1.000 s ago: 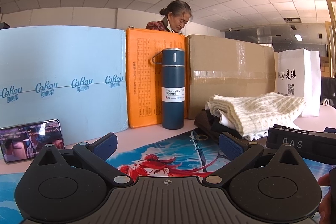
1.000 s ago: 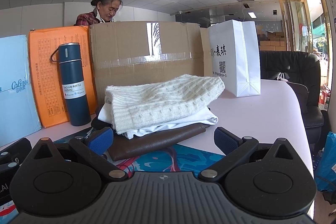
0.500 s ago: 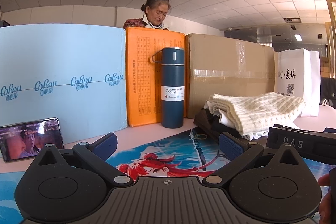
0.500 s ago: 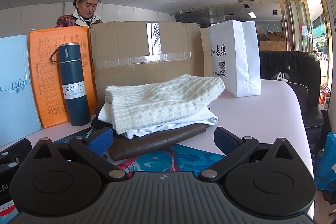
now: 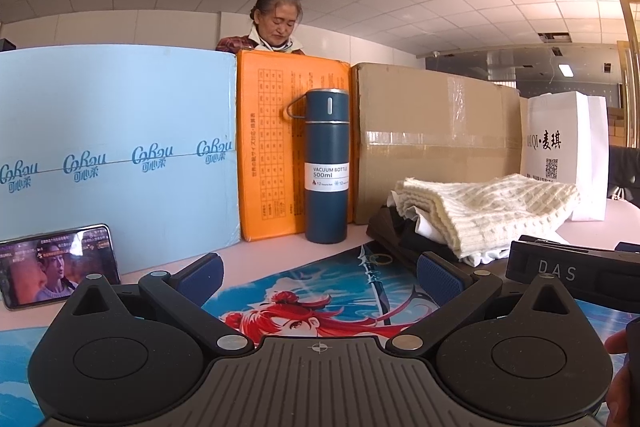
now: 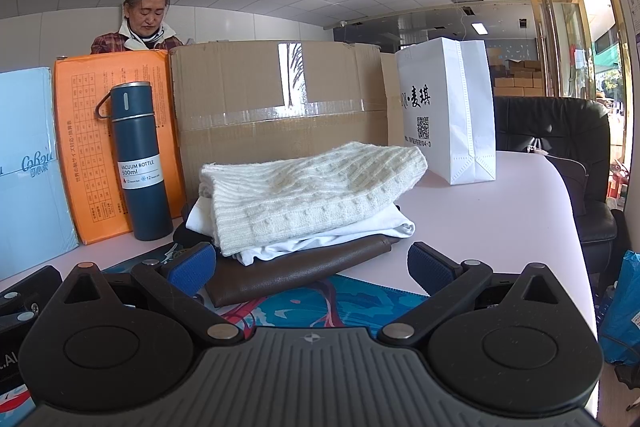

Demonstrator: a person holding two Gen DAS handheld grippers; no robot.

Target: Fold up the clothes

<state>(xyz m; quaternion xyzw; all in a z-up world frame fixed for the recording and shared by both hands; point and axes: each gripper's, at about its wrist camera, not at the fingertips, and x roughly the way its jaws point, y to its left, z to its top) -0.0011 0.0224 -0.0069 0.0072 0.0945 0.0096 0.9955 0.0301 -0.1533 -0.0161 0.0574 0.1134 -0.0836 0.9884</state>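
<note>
My left gripper is held low and level over the printed mat, jaws spread wide with nothing between the blue pads. My right gripper sits just to its right at the mat's far right edge, likewise level, jaws equally wide and empty. Part of my hand shows at the lower right edge of the left view.

I read "VACUUM BOTTLE 500ml" on the blue flask | "DAS" on my right gripper | "麦琪" and "104-3" on the white bag | "可心柔" on the pale blue box
</note>
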